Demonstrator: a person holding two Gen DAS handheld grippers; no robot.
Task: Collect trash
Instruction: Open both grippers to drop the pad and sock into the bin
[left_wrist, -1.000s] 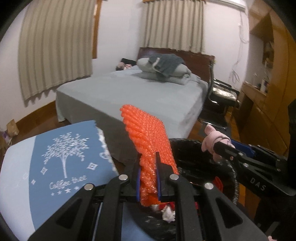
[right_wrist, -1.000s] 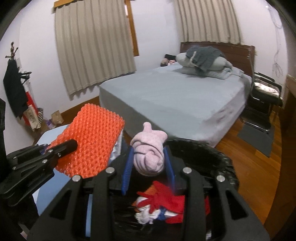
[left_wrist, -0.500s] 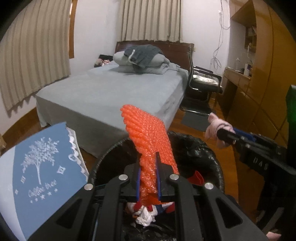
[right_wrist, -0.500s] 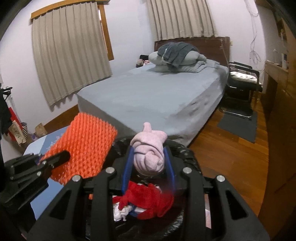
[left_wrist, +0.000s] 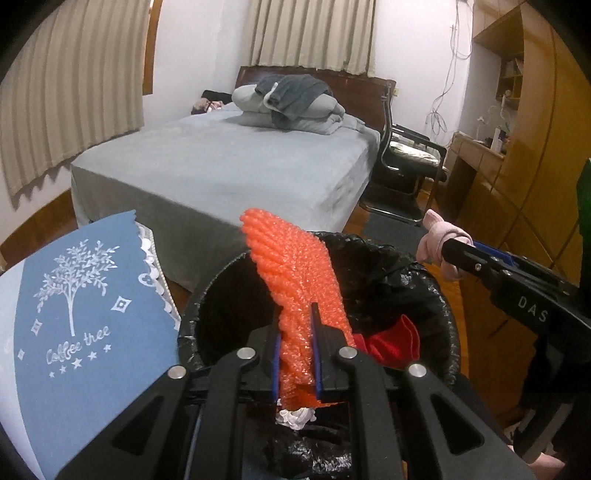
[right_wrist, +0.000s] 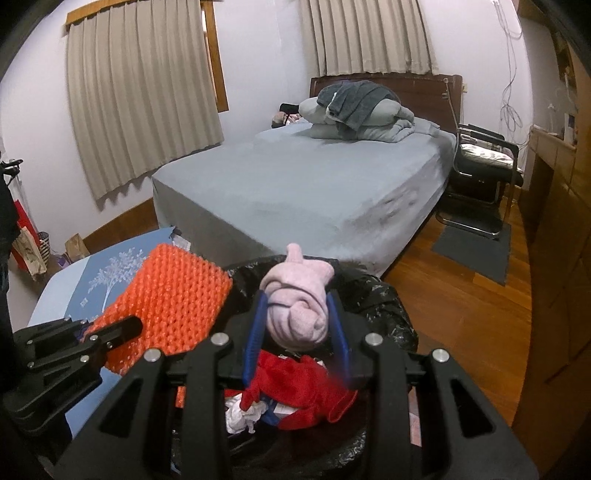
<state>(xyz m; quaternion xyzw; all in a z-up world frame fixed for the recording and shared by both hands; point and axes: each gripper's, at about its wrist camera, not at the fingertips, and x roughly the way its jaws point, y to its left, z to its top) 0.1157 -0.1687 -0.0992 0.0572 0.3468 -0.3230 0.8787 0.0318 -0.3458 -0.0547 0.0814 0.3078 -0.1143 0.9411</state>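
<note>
- My left claw (left_wrist: 295, 350) is clenched on a sheet of orange bubble-textured plastic wrap (left_wrist: 295, 273), pinched thin between nearly closed pads, its free end standing up over the bin.
- My right claw (right_wrist: 297, 332) grips a knotted, pale pink cloth bundle (right_wrist: 297, 299), the blue pads part-way apart and pressing on both its sides.
- Both pieces hang above the round bin lined with a black plastic bag (left_wrist: 436, 295), which holds red cloth (right_wrist: 306, 391) and crumpled white tissue (right_wrist: 243, 415).
- To drop cleanly, I judge each load should sit inside the rim before release; the tall orange sheet could tip outwards.
- Beside the bin is the surface under a blue cloth printed with a white tree (left_wrist: 85, 317); beyond lies the grey bed (left_wrist: 229, 166).
</note>
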